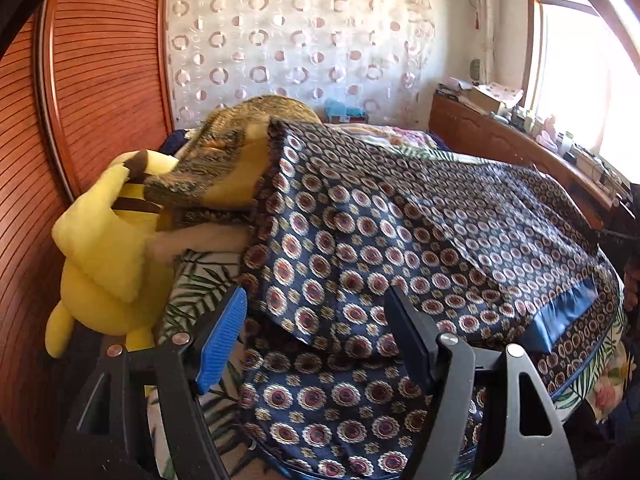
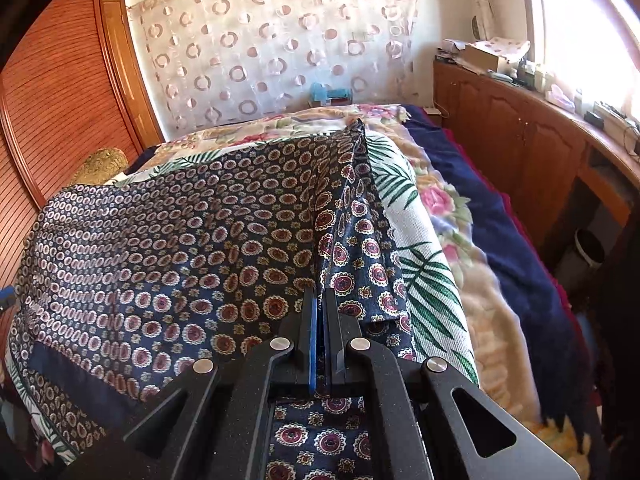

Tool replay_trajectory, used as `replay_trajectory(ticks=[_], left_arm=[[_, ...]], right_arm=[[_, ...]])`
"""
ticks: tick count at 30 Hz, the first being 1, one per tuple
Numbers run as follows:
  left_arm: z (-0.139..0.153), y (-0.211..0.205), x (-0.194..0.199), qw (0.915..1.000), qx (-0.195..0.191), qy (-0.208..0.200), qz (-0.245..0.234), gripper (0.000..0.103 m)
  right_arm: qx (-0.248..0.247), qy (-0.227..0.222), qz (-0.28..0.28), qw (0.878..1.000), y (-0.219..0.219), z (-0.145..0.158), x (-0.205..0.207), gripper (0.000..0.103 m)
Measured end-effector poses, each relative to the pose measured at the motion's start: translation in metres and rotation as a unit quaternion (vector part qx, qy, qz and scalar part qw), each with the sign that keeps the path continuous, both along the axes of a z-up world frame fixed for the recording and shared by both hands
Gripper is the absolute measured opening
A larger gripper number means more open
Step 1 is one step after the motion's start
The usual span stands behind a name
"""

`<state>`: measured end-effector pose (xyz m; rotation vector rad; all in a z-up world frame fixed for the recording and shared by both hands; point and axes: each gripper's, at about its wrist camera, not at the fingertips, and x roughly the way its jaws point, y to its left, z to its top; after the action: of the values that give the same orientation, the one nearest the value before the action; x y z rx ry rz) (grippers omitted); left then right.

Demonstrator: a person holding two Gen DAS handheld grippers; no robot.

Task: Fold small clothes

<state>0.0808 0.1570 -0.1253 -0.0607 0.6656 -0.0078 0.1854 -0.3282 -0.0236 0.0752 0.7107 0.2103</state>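
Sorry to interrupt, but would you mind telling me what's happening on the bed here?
A person with a handheld gripper in each hand is folding a navy patterned garment on the bed. The right gripper is shut on a raised fold of the fabric. The left gripper is open, its fingers either side of another edge, not yet gripping. A yellow plush toy lies beside it.

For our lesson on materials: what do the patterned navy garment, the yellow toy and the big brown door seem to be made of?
Navy garment: thin woven cloth, perhaps silky, with a faint sheen and soft creases. Yellow toy: plush fabric, matte, fuzzy and stuffed-looking. Brown door: wood or wood-look slats, glossy, with a reddish grain.
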Motion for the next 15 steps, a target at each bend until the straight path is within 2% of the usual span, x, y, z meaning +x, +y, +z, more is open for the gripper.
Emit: replay_trajectory(ticks=[4,7,12,14,15], left_arm=[[0.003,0.006,0.003,0.9999,0.003,-0.006,0.011,0.054],[-0.003,0.006,0.014,0.9999,0.011,0.011,0.007,0.041],[-0.017,0.009,0.035,0.9985,0.029,0.044,0.017,0.031],[-0.018,0.009,0.038,0.998,0.037,0.048,0.018,0.023],[-0.017,0.008,0.038,0.9978,0.043,0.046,0.019,0.013]], right_arm=[[0.009,0.009,-0.004,1.0,-0.002,-0.008,0.003,0.002],[0.016,0.012,-0.006,1.0,-0.006,-0.009,0.005,0.002],[0.017,0.01,-0.002,1.0,-0.002,-0.016,0.012,0.002],[0.017,0.008,-0.001,1.0,-0.001,-0.019,0.015,0.002],[0.016,0.008,0.0,1.0,0.003,-0.024,0.018,0.002]])
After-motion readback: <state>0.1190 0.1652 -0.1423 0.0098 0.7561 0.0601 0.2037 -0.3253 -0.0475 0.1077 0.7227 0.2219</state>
